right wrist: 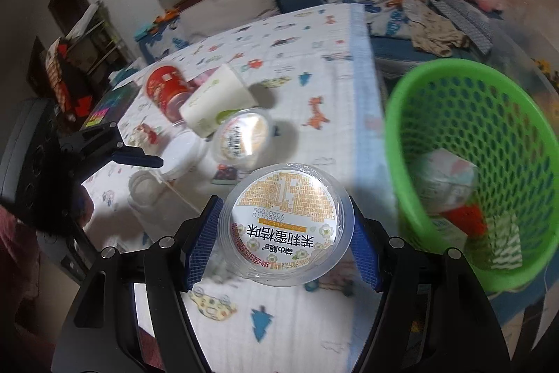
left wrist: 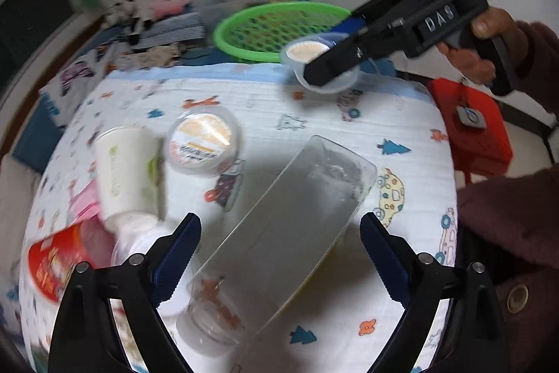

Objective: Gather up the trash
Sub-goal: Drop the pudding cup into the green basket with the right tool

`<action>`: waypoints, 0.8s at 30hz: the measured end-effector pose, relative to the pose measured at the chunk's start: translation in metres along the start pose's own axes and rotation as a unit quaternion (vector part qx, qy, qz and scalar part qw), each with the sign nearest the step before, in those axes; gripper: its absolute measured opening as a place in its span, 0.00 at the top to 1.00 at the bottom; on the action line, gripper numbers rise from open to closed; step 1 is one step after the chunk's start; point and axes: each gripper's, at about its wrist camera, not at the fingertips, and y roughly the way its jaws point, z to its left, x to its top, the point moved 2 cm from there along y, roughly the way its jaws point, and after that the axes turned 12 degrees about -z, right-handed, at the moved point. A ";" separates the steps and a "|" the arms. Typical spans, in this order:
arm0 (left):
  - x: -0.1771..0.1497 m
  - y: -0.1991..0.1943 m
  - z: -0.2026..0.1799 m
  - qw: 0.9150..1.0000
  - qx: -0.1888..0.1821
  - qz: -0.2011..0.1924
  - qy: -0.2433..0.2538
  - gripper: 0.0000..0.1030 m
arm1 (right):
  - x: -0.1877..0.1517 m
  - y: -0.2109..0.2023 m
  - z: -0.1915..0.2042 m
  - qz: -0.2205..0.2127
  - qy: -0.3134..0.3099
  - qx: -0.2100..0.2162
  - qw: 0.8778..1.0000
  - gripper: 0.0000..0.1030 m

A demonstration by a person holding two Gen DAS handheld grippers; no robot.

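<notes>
Jelly cup [right wrist: 286, 226]: clamped between the right gripper [right wrist: 284, 243] fingers above the table's [right wrist: 314, 320] near edge, sealed lid facing the camera, beside the green basket [right wrist: 412, 114]. Basket holds two cartons [right wrist: 443, 187]. Left gripper [left wrist: 279, 261]: jaws wide apart, holding nothing, over a clear tray [left wrist: 290, 226] whose long axis runs diagonally. On the table: one more jelly cup [left wrist: 202, 140], one white paper cup [left wrist: 122, 170] on its side, one red cup [left wrist: 52, 264].

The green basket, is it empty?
No, the green basket already holds a crumpled carton and a small striped wrapper at its bottom.
</notes>
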 end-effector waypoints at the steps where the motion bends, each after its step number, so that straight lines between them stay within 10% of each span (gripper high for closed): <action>1: 0.000 0.002 0.000 1.000 -0.006 0.002 0.006 0.13 | -0.001 -0.001 -0.002 0.000 0.003 -0.002 1.000 0.33; 13: -0.008 0.038 0.001 0.995 -0.079 0.052 0.008 0.19 | -0.005 -0.002 -0.022 0.004 0.034 -0.025 0.999 0.33; 24: -0.006 0.026 -0.004 0.997 -0.036 0.024 -0.061 0.40 | -0.003 -0.007 -0.039 -0.011 0.051 -0.036 0.998 0.33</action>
